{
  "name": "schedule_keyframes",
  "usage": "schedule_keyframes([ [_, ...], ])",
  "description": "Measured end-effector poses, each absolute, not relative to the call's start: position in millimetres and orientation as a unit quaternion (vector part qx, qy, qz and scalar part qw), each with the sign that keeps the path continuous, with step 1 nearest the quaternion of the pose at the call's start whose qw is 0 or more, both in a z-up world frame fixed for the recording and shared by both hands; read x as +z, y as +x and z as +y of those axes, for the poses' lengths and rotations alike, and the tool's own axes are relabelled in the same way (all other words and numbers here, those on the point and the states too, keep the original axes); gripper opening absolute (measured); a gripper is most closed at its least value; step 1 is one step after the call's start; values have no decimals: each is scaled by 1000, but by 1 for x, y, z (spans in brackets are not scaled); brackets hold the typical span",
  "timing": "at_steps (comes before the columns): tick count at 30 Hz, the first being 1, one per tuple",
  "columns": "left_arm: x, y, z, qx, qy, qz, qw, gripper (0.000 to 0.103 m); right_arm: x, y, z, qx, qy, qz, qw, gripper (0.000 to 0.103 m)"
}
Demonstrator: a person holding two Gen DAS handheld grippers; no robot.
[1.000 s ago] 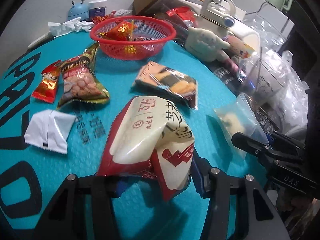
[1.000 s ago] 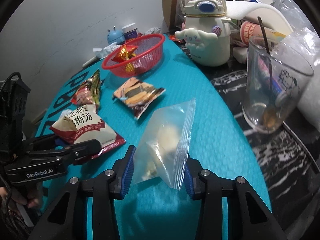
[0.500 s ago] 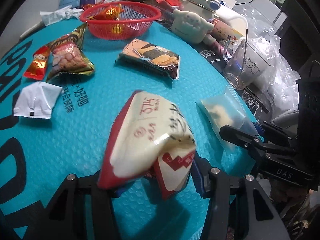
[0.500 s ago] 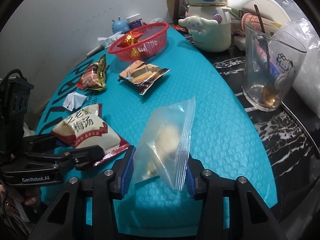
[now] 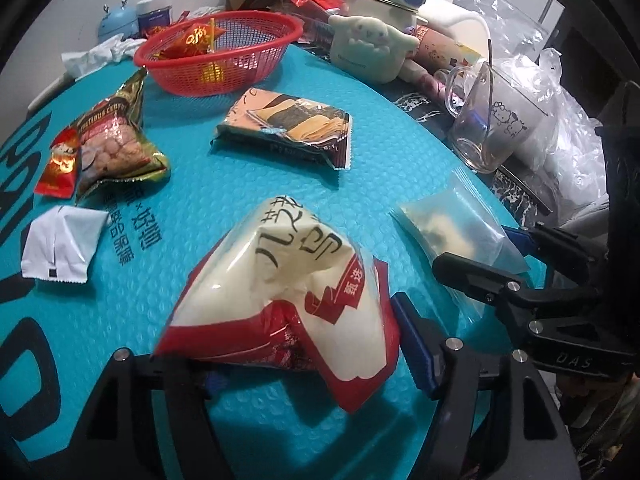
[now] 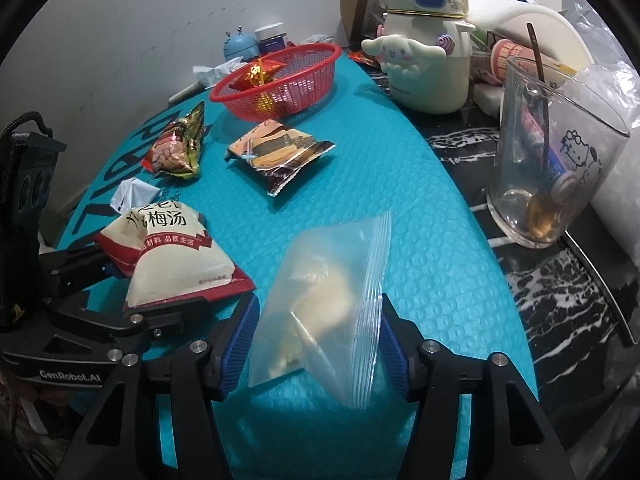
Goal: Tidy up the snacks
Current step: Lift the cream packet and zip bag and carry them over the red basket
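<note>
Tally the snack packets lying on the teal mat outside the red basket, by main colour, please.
White and red: 1, the pouch between the left claw's opening jaws
Clear: 1, the zip bag between the right claw's opening jaws
Red: 1
Gold and red: 1
Brown and orange: 1
White: 1
Total: 6

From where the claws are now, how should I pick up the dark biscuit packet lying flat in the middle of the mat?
Grip the biscuit packet across its short width near the middle, coming from above. It lies flat on the mat, so a side approach finds no edge. Avoid the thin crimped end seals; they would likely slip. It lies apart from the red basket.
</note>
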State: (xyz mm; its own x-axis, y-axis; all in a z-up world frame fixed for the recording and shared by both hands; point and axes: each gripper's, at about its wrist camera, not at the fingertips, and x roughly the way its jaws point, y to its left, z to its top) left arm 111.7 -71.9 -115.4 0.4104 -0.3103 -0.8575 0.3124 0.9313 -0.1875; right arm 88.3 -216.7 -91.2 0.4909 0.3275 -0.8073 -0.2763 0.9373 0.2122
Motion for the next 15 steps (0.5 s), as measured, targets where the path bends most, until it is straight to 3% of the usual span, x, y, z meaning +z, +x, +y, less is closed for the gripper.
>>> schedule_keyframes([
  [3, -116, 112, -72, -187, -1, 504, 843, 69, -92, 90, -215, 176, 25, 471, 864, 56],
  [4, -116, 112, -71, -187, -2, 502, 844, 69, -92, 90, -215, 176, 22, 469, 865, 48],
  [5, -116, 112, -70, -185, -3, 499, 847, 68, -93, 91, -214, 176, 20, 469, 865, 47],
  [8, -116, 112, -69, -178, 3, 494, 851, 59, -94, 91, -214, 178, 21, 466, 866, 44],
  [15, -113, 110, -64, -174, -13, 492, 853, 54, -91, 88, -218, 177, 31, 464, 868, 42],
])
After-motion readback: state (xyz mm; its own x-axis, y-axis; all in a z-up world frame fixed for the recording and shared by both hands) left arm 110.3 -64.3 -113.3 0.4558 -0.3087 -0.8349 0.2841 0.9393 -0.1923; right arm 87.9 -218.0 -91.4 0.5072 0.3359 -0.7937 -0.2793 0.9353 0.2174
